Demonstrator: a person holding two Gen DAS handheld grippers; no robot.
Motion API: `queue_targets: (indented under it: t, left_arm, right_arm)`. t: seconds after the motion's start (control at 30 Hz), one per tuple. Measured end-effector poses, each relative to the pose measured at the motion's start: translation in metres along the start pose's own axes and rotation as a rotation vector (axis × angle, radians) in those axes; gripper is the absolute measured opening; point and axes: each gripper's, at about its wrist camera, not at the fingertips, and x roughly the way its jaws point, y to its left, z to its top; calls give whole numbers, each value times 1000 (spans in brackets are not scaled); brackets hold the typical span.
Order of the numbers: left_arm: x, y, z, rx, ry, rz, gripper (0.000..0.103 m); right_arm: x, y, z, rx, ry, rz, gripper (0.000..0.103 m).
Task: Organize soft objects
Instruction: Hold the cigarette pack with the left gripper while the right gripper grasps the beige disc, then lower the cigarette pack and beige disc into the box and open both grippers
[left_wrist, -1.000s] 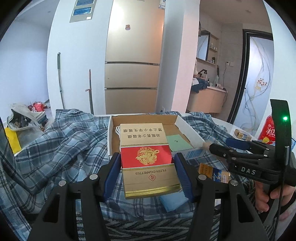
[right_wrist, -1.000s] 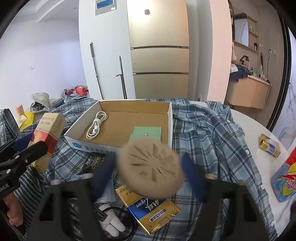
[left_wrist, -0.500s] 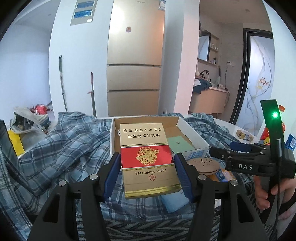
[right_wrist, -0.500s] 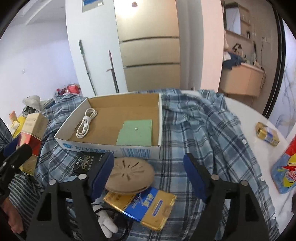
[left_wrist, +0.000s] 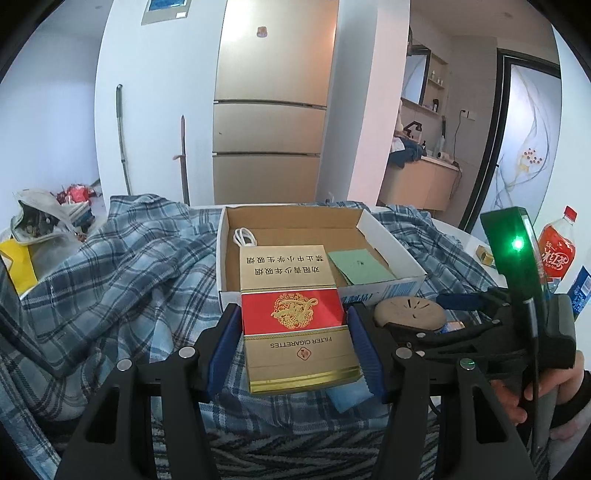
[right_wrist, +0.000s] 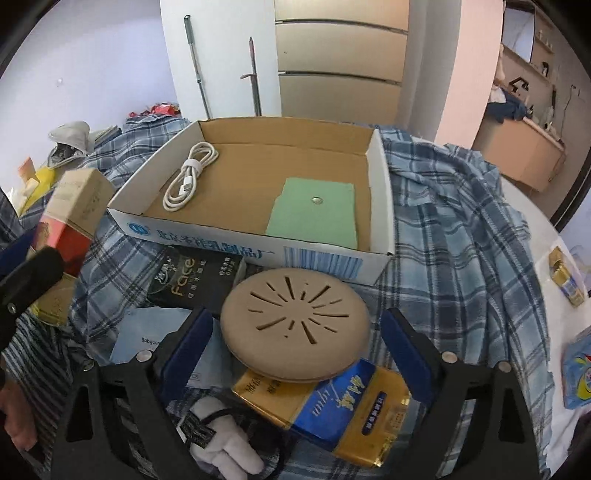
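Observation:
My left gripper (left_wrist: 293, 345) is shut on a red and gold cigarette carton (left_wrist: 295, 317) and holds it in front of the open cardboard box (left_wrist: 221, 258). The carton also shows at the left of the right wrist view (right_wrist: 70, 218). My right gripper (right_wrist: 295, 343) is open around a tan round slotted disc (right_wrist: 295, 328), which lies on a gold and blue packet (right_wrist: 332, 410); the pads do not touch it. The box (right_wrist: 380, 192) holds a white cable (right_wrist: 188, 177) and a green cloth (right_wrist: 314, 210). The disc shows in the left wrist view (left_wrist: 408, 314).
A blue plaid shirt (right_wrist: 461, 229) covers the table around the box. A black "Face" packet (right_wrist: 192, 280), a light blue pack (right_wrist: 147, 339) and a white plush with a black cord (right_wrist: 221, 450) lie near my right gripper. A red bottle (left_wrist: 556, 251) stands at the right.
My right gripper let go of the tan disc, which now lies on the gold packet, and has moved closer around it. My left gripper has kept hold of the carton, nearly still.

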Motion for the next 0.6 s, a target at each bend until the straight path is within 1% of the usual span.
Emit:
queue_targets:
  t: [0.2,0.23,0.27,0.3,0.43,0.6]
  left_arm:
    - [3,0,0,1,17,-14,61]
    - [3,0,0,2,18,-15,61]
    - [3,0,0,2,18,-16,61]
    - [3,0,0,2,18,-17,61]
    - [2,0,0,0,10,-17,61]
    - [-2,-1,1,6,-13,-27,61]
  right_arm:
    - [13,-13,1,76,47,60,92]
    - [13,-15,1,87,48,65,89]
    - [13,-16,0,92,43,71,82]
    - [11,-16,0,91,40,85,82]
    - [4,-11,-3,55,7,61,80]
    - [-21,-4,-9,14,-103,21,80]
